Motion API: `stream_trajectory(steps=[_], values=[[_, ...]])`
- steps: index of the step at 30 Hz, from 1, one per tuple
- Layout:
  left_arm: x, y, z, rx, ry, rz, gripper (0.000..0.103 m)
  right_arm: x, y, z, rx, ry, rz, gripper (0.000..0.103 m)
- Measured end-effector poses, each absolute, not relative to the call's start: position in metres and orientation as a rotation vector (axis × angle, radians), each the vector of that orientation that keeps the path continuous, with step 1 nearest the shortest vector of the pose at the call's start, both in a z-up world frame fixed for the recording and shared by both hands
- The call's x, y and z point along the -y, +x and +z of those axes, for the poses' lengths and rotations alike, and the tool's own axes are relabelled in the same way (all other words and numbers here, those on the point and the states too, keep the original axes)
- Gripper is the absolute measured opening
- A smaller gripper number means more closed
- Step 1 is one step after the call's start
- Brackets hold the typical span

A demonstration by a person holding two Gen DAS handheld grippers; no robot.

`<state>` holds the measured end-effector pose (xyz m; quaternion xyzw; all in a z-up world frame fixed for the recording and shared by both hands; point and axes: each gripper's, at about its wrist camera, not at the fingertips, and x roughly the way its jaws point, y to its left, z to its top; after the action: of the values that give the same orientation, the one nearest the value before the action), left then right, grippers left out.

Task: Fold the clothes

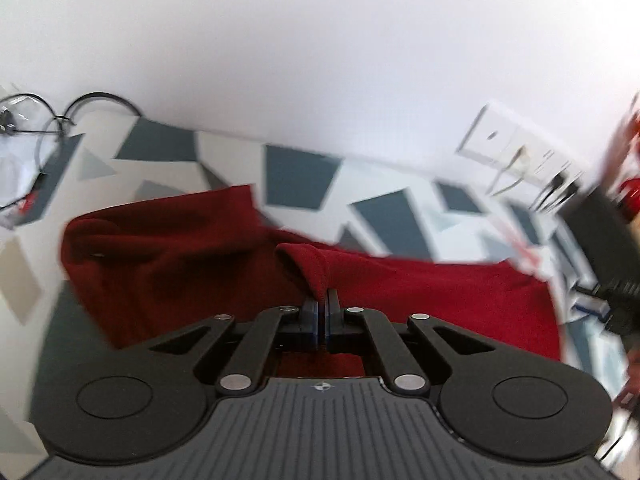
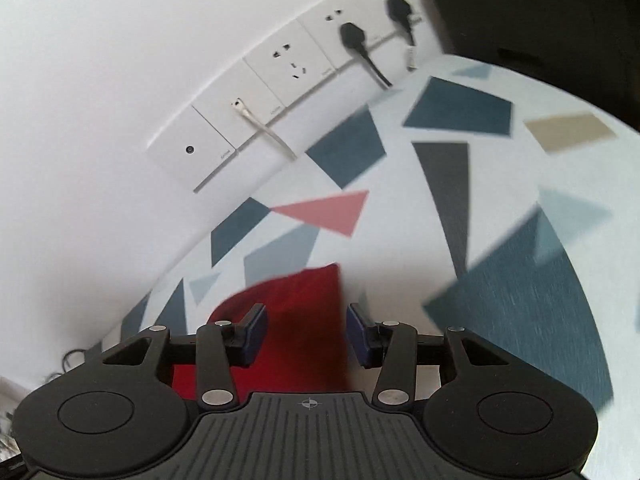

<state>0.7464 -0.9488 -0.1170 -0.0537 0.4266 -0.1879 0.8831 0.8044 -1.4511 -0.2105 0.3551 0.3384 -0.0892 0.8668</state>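
Pressed together, our left gripper's (image 1: 321, 300) fingers pinch a raised fold of the red garment (image 1: 208, 264), which spreads away from them to left and right across the patterned bench (image 1: 300, 180). Our right gripper (image 2: 306, 322) hovers with fingers spread, an end of the cloth lying between and just ahead of them. We judge the right is placed to close on that end.
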Motion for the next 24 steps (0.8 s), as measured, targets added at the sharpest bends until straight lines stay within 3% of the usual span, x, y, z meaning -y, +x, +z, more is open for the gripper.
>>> stream_trajectory(steps=[9,10,11,16,18,19,20,21,23,24], values=[[0.961,0.742,-0.142,-0.910,-0.043,-0.315,0.003,1.443,0.858,-0.236,-0.823,0.600,-0.210,0.040],[0.960,0.742,-0.145,-0.917,-0.047,-0.307,0.003,1.443,0.860,-0.237,-0.825,0.596,-0.195,0.019],[0.959,0.742,-0.147,-0.922,-0.049,-0.302,0.003,1.442,0.862,-0.236,-0.822,0.576,-0.188,0.006],[0.973,0.747,-0.159,-0.934,0.018,-0.301,0.005,1.434,0.870,-0.231,-0.809,0.452,-0.192,0.004],[0.977,0.748,-0.162,-0.946,0.040,-0.293,0.018,1.434,0.871,-0.232,-0.815,0.449,-0.204,0.007],[0.976,0.747,-0.161,-0.943,0.044,-0.294,0.026,1.436,0.870,-0.231,-0.813,0.461,-0.225,0.018],[0.974,0.745,-0.159,-0.935,0.044,-0.293,0.048,1.438,0.866,-0.229,-0.800,0.488,-0.247,0.035],[0.969,0.742,-0.155,-0.916,0.038,-0.287,0.071,1.441,0.862,-0.226,-0.780,0.524,-0.265,0.037],[0.958,0.736,-0.147,-0.875,0.025,-0.268,0.085,1.446,0.852,-0.220,-0.733,0.601,-0.235,0.038],[0.950,0.732,-0.144,-0.854,0.015,-0.240,0.085,1.446,0.848,-0.218,-0.722,0.619,-0.219,0.038]])
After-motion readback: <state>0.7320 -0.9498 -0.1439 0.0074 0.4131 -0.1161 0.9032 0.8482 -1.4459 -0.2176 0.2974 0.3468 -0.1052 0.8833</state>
